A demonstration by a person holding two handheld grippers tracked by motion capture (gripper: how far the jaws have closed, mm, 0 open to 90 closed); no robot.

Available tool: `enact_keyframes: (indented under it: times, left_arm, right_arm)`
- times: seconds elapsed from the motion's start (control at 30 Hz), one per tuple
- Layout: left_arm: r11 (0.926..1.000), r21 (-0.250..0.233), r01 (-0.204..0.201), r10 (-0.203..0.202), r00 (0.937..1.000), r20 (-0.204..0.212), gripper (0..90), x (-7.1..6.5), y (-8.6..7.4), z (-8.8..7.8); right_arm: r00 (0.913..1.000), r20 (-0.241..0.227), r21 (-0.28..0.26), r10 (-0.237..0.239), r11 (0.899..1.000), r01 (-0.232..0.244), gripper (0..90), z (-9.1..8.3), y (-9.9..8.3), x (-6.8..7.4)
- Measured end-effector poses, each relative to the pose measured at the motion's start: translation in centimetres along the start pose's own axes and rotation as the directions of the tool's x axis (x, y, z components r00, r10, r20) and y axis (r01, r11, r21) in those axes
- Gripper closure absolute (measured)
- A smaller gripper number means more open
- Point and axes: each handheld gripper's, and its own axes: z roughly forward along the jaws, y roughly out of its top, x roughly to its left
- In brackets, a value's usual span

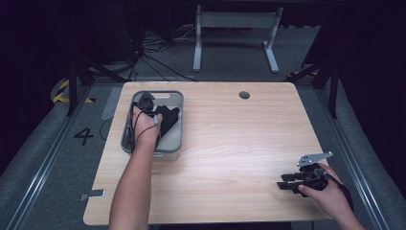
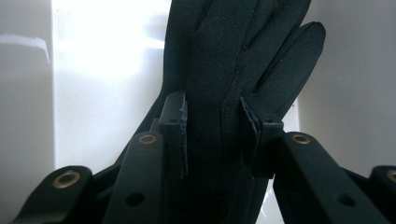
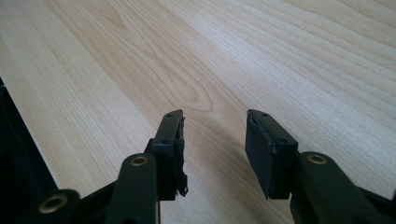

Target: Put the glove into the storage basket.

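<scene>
A black glove (image 2: 219, 56) lies in a grey bin (image 1: 175, 149) at the table's left side; in the high view the glove (image 1: 168, 120) sits against the bin's right wall. My left gripper (image 1: 145, 102) reaches down into the bin. In the left gripper view its jaws (image 2: 214, 116) stand wide apart, one on each side of the glove, which fills the gap between them. My right gripper (image 1: 283, 181) rests low over the table's near right corner, pointing left. It is open (image 3: 214, 135), with bare wood between the jaws.
The wooden table (image 1: 230, 134) has a round cable hole (image 1: 244, 95) at the back. Its near edge runs close to the right gripper, on the left of the right gripper view. The bin's white walls (image 2: 28, 116) close in around the left gripper.
</scene>
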Motion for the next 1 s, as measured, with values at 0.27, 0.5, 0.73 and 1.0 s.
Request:
enact_keyframes:
  times: [0.27, 0.5, 0.73, 1.0]
  left_arm:
    - [0.9954, -0.063, -0.072, 0.071, 0.9973, -0.014, 41.8, -0.4, -0.2, -1.5]
    - [0.9822, -0.135, -0.131, 0.132, 0.9913, -0.002, 38.9, -0.7, -1.2, -4.1]
    - [0.9650, -0.190, -0.180, 0.191, 0.9809, 0.037, 38.9, -1.7, -2.8, -6.7]
    - [0.9445, -0.217, -0.247, 0.267, 0.9608, 0.073, 39.5, -3.0, -4.8, -9.0]
  right_arm:
    - [1.0000, -0.002, -0.008, 0.000, 1.000, 0.000, 57.4, 0.0, 0.2, 0.0]
    - [0.9999, 0.006, -0.025, -0.014, 1.000, 0.014, 56.4, 0.1, 0.9, -0.4]
    - [0.9995, 0.032, -0.035, 0.000, 0.999, 0.001, 56.3, 0.2, 1.4, -1.7]
    - [0.9994, 0.034, -0.034, -0.001, 0.999, 0.002, 56.3, 0.4, 1.7, -2.0]
